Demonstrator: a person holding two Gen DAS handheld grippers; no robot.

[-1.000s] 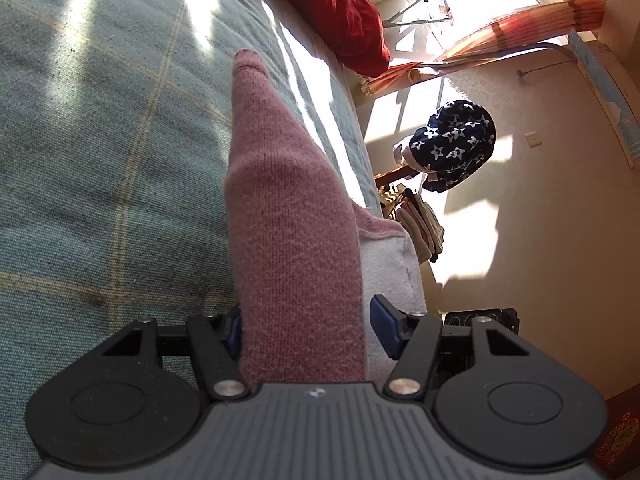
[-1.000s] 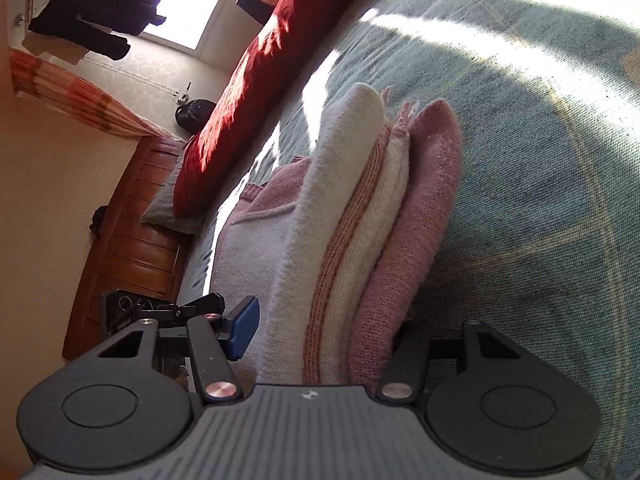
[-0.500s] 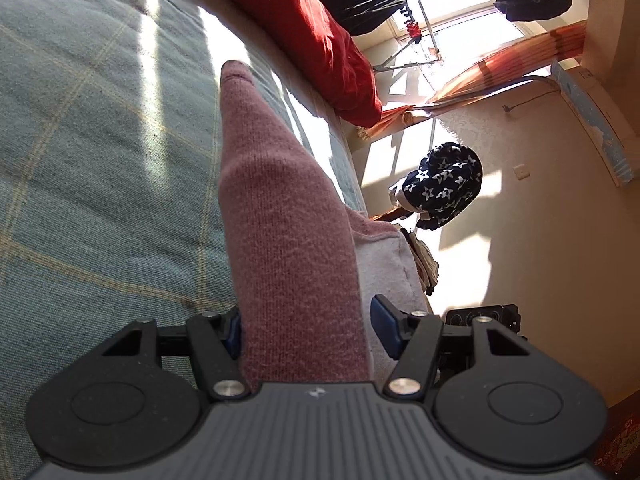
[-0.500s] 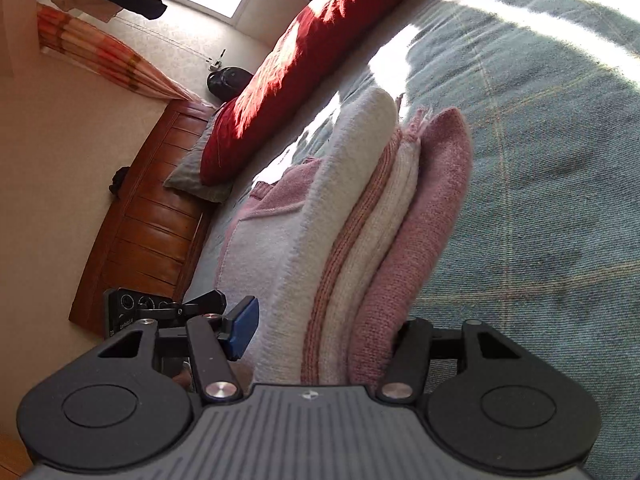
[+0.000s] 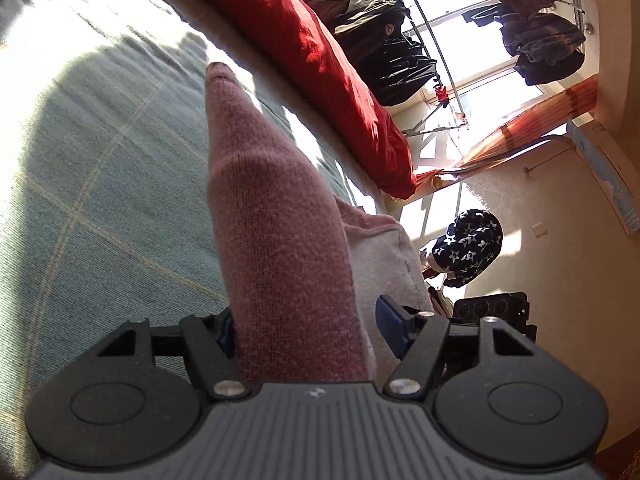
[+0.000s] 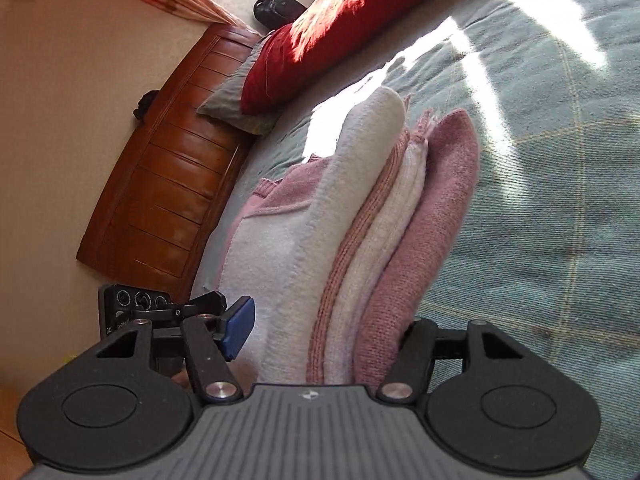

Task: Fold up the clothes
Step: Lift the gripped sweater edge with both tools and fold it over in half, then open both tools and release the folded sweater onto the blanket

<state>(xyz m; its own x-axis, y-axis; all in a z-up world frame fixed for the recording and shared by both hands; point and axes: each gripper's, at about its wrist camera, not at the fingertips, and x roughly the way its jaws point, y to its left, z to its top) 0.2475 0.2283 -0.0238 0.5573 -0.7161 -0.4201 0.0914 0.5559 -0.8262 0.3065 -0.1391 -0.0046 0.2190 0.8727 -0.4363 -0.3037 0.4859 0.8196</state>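
On my left gripper [image 5: 306, 320], the left finger is mostly hidden behind a pink knit sweater [image 5: 280, 248]; the blue pad [image 5: 391, 330] on the right stands clear of the fabric, so I cannot tell if it grips. The fold's long axis runs away from the camera over the green plaid bedspread [image 5: 100, 208]. My right gripper [image 6: 320, 330] straddles stacked pink and white layers; grip unclear.

Teal plaid bedspread [image 5: 100, 184] in patchy sun. Red duvet [image 5: 320, 60] along its far edge, grey pillow [image 6: 236, 100] beside wooden headboard [image 6: 168, 184]. Dark clothes [image 5: 392, 60] hang on drying rack by window; orange curtain [image 5: 532, 120]; star-print cloth [image 5: 472, 248].
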